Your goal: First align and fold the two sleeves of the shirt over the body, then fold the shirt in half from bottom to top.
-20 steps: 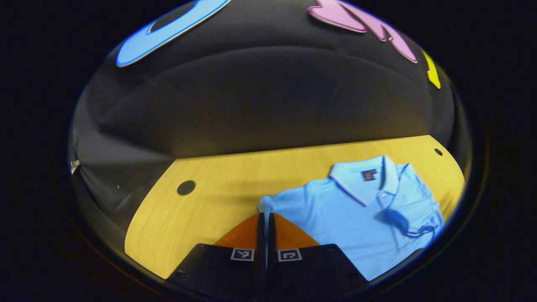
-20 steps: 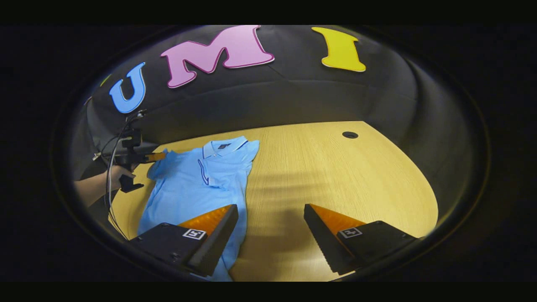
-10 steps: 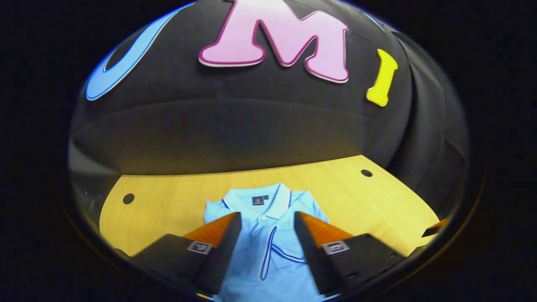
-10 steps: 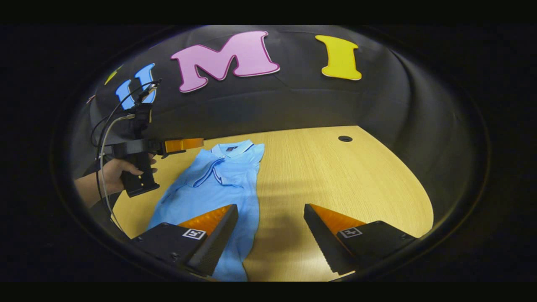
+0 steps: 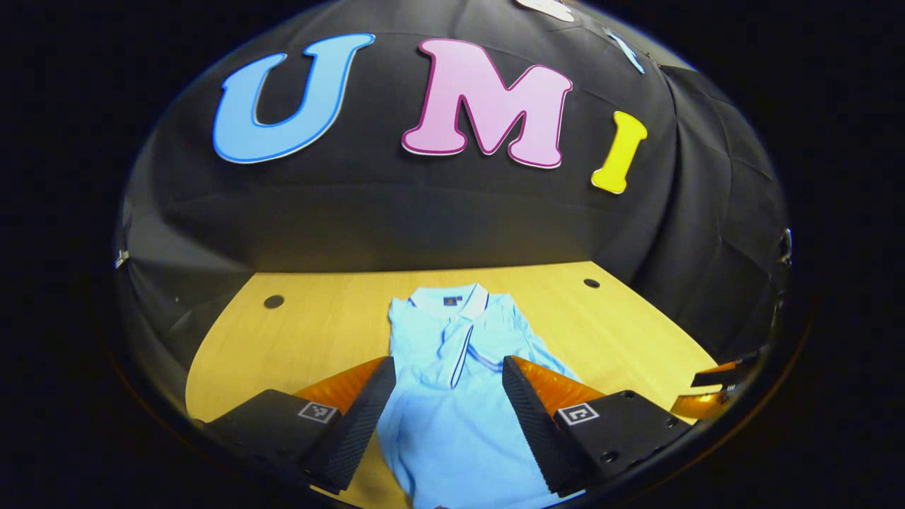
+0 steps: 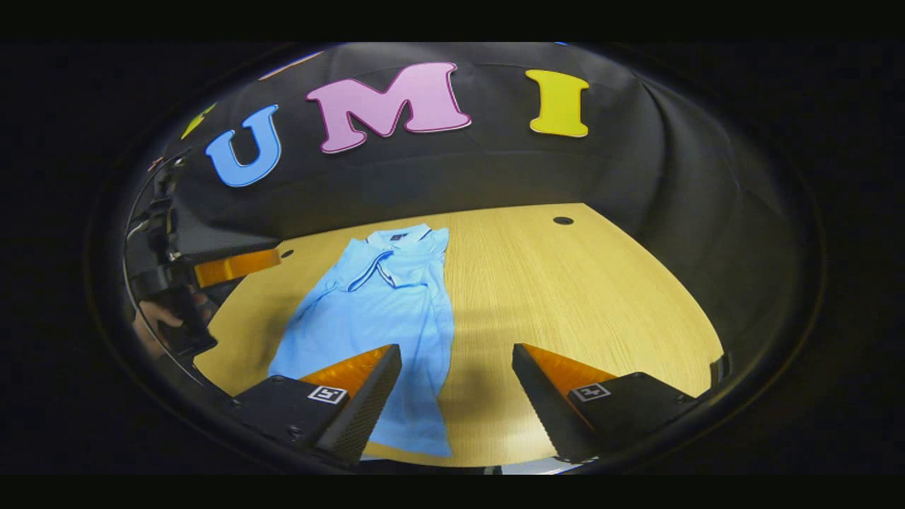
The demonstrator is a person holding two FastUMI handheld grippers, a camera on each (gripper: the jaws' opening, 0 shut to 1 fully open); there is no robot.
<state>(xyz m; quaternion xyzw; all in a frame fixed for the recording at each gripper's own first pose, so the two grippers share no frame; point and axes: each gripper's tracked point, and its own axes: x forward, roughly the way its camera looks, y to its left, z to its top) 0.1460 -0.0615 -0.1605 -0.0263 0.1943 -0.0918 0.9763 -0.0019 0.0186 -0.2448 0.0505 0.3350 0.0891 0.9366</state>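
I have both the left gripper and the right gripper spread wide with nothing held, above the near end of the blue shirt, which lies flat on the wooden table, collar far, sleeves folded in.

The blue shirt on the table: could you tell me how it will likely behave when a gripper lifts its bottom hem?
The shirt is thin cloth lying flat with soft creases, so it will probably drape and sag. On the smooth wooden table it may slide. A pinch at one point would likely bunch it.
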